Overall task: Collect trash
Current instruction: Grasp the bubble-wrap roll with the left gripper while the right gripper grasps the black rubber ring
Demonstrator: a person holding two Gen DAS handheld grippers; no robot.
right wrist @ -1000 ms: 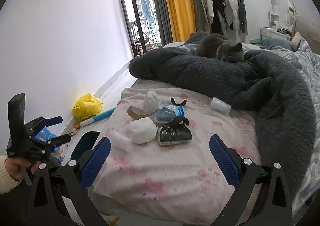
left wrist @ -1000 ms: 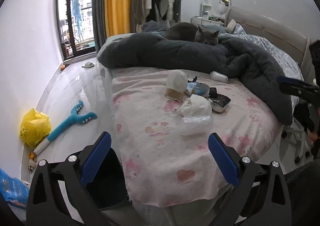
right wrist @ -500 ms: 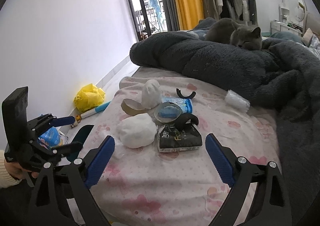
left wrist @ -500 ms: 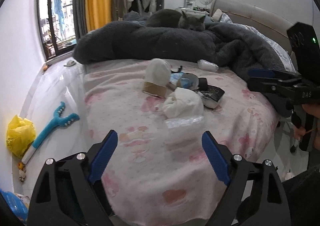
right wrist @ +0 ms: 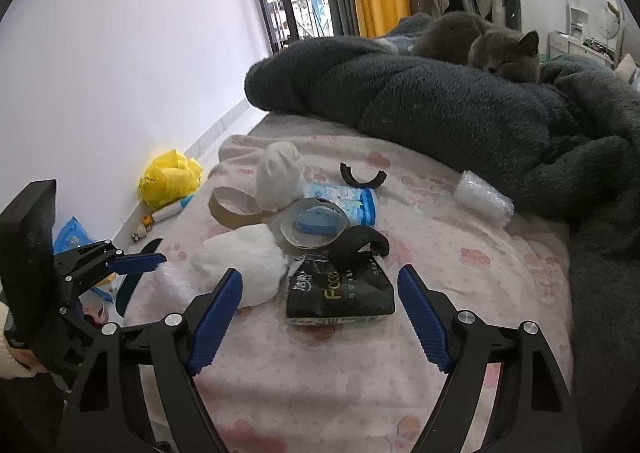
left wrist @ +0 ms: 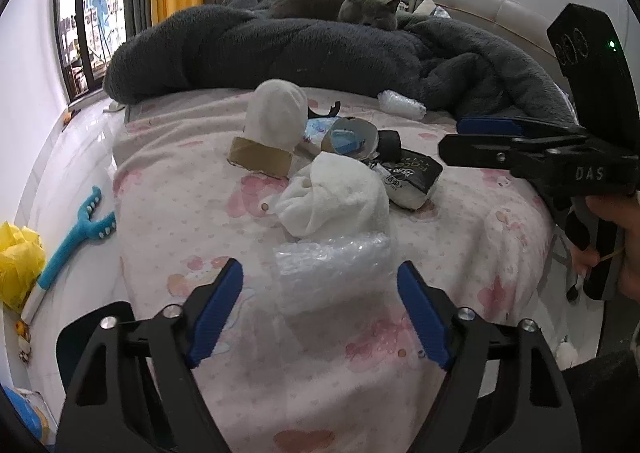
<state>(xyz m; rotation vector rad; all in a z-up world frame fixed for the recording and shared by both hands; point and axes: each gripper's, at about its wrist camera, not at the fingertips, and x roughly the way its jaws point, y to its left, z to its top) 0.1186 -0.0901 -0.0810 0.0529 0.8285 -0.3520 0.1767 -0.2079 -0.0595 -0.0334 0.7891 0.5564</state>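
Note:
Trash lies in a heap on the pink bedsheet [left wrist: 192, 197]. My left gripper [left wrist: 320, 313] hangs low over the bed, its jaws closing around a clear bubble-wrap piece [left wrist: 332, 265], pads short of it. Behind the wrap sit a white tissue wad [left wrist: 336, 201], a cardboard tape ring [left wrist: 260, 161] and a taller white wad [left wrist: 276, 115]. My right gripper [right wrist: 320, 319] is closing around a black tissue packet [right wrist: 340, 293], pads apart from it. Beyond are a tape core [right wrist: 314, 227], a blue wipes pack [right wrist: 352, 201] and a bubble-wrap roll [right wrist: 484, 193].
A grey cat [right wrist: 504, 49] rests on a dark fleece blanket [right wrist: 440, 101] across the far bed. On the floor to the left lie a yellow bag [left wrist: 18, 269] and a blue toy [left wrist: 76, 241]. A hand [left wrist: 616, 221] holds the right gripper at the bed's right edge.
Both grippers have come forward and down toward the trash heap, and their jaws have narrowed. The bubble wrap and the black packet now sit between the fingers.

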